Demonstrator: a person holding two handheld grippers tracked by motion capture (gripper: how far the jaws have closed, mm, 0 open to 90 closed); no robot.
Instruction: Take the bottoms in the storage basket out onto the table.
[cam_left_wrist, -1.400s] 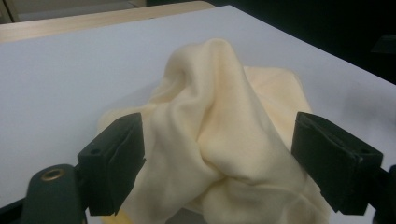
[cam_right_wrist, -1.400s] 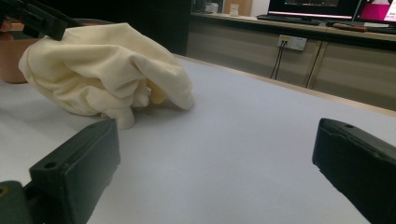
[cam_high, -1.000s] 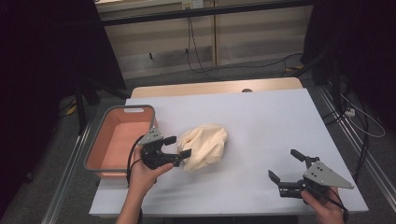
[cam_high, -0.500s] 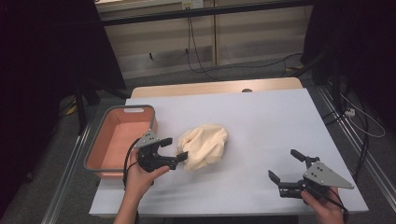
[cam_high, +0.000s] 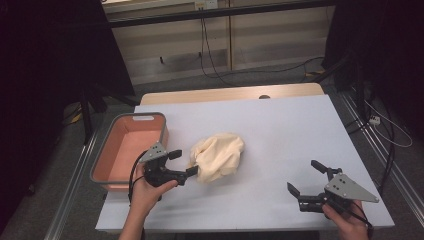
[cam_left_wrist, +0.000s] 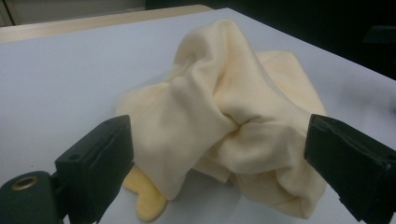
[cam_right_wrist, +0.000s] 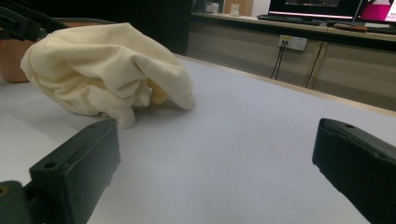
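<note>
Left tool (cam_high: 183, 163) gaping beside cream cloth (cam_high: 218, 155), pink bin (cam_high: 128, 148) behind

Your cream cloth (cam_high: 218, 156) lies crumpled in a soft heap; it sits just ahead of the left claw (cam_high: 182, 163), untouched.

L gripper (cam_high: 182, 163) sits just left of the cloth (cam_high: 219, 155), jaws wide, just been opening, nothing pinched. R gripper (cam_high: 306, 178) well off to cloth's right, jaws apart, hand (cam_high: 345, 224) low at near edge.
</note>
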